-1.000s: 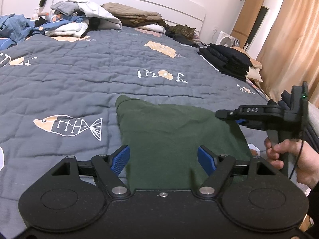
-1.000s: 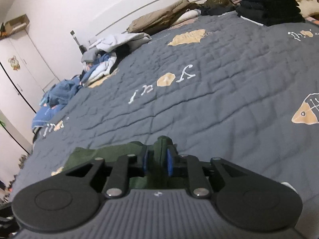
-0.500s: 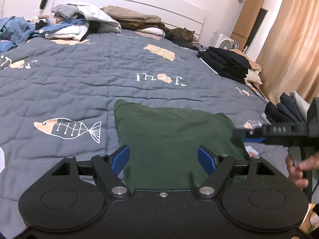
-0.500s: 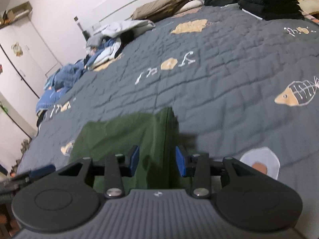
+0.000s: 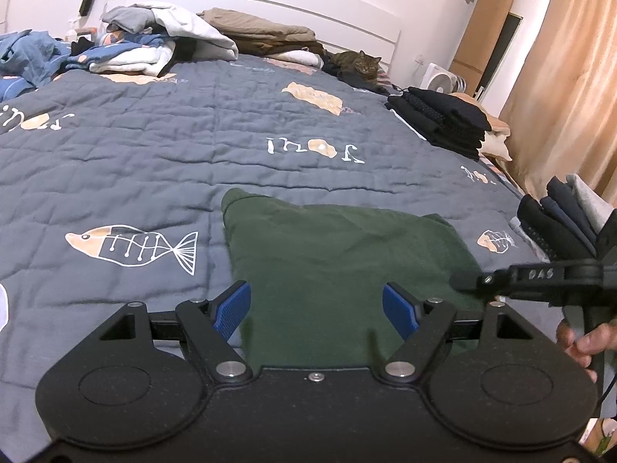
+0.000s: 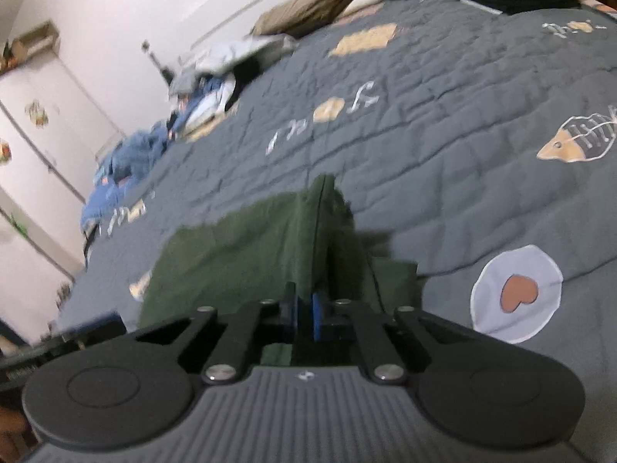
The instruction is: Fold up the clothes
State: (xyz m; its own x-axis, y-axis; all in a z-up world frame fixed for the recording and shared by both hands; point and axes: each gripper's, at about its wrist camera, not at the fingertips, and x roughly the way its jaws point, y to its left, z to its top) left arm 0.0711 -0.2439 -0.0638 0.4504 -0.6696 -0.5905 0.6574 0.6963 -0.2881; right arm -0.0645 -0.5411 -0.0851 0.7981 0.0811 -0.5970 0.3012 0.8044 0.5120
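Observation:
A dark green garment lies flat and folded on the grey quilt, right in front of me. My left gripper hovers open over its near edge, blue pads wide apart with nothing between them. Coming in from the right, my right gripper sits at the garment's right edge, held by a hand. In the blurred right wrist view the right gripper is shut on a raised fold of the green garment.
A stack of folded dark clothes sits at the far right of the bed, another folded stack nearer right. A cat lies by the headboard. Unfolded clothes are heaped at the far left.
The right gripper held a far fold, let go half a second ago, and has now shut on the garment's nearer right edge. The left gripper stayed open and almost still.

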